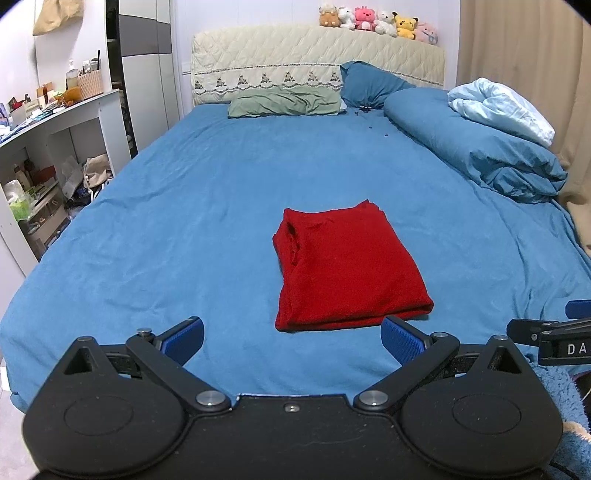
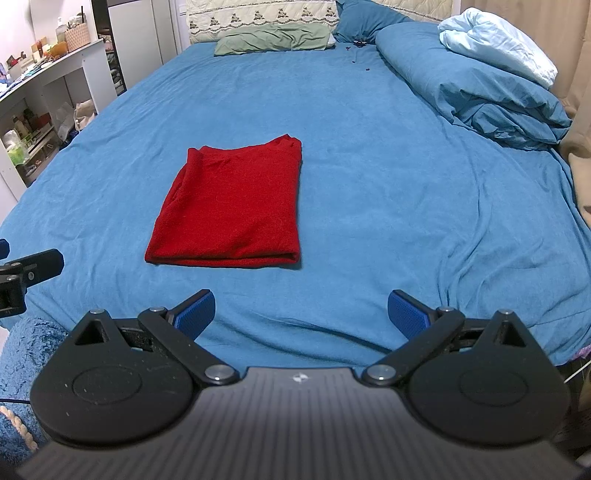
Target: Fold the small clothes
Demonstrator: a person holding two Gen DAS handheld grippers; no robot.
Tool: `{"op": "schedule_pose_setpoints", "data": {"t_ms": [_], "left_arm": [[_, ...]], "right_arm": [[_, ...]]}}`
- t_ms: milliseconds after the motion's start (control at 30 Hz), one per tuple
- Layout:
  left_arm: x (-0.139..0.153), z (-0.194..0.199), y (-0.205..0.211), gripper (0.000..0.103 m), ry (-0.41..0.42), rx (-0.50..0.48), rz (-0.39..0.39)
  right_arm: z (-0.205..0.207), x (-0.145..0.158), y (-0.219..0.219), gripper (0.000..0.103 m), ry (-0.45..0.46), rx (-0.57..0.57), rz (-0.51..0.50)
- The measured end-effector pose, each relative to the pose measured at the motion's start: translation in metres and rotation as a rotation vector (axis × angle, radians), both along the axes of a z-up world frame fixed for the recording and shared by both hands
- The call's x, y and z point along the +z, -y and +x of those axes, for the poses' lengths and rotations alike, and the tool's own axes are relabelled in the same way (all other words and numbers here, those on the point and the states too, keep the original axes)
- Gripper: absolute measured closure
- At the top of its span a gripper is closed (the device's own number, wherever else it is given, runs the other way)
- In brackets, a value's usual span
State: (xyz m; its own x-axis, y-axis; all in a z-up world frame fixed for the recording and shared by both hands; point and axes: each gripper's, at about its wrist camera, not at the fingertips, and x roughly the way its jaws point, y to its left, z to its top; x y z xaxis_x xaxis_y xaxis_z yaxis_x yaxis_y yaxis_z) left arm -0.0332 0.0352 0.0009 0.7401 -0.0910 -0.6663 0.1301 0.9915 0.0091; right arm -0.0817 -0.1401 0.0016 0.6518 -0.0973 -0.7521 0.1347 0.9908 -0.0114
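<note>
I'm in a home bedroom: a wide bed (image 1: 221,177) in blue sheeting fills the frame, pillows (image 1: 284,101) and 6 plush toys (image 1: 376,20) top centre, what looks like a cluttered white shelf (image 1: 55,122) at left.

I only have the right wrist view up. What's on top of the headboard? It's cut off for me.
Observer: A row of plush toys sits along the top of the headboard, seen from the left wrist camera.
Operator: Is anything hanging on the left wall?
Observer: Yes, a tan bag-like item hangs high on that wall.
Operator: How's the left gripper? I only see a bit of it at my edge.
Observer: The left gripper is open and holds nothing, its fingers spread just short of the near edge of the folded red garment.
Operator: And mine?
Observer: The right gripper is open too, above the blue sheet.
</note>
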Motion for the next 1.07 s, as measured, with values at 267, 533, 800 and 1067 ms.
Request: {"op": "schedule_pose_setpoints", "data": {"t_ms": [267, 533, 800, 1067], "left_arm": [[0.000, 0.001, -0.002, 0.000, -0.003, -0.002, -0.008], [0.001, 0.001, -0.003, 0.000, -0.002, -0.002, -0.010], [0.000, 0.001, 0.000, 0.000, 0.012, -0.006, 0.004], [-0.001, 0.000, -0.002, 0.000, 0.015, -0.011, -0.016]], "right_arm": [[-0.001, 0.000, -0.007, 0.000, -0.001, -0.008, -0.006], [-0.002, -0.001, -0.012, 0.000, -0.001, -0.013, -0.007], [-0.002, -0.001, -0.012, 0.000, 0.000, -0.013, -0.007], [-0.002, -0.001, -0.013, 0.000, 0.000, -0.013, -0.005]]}}
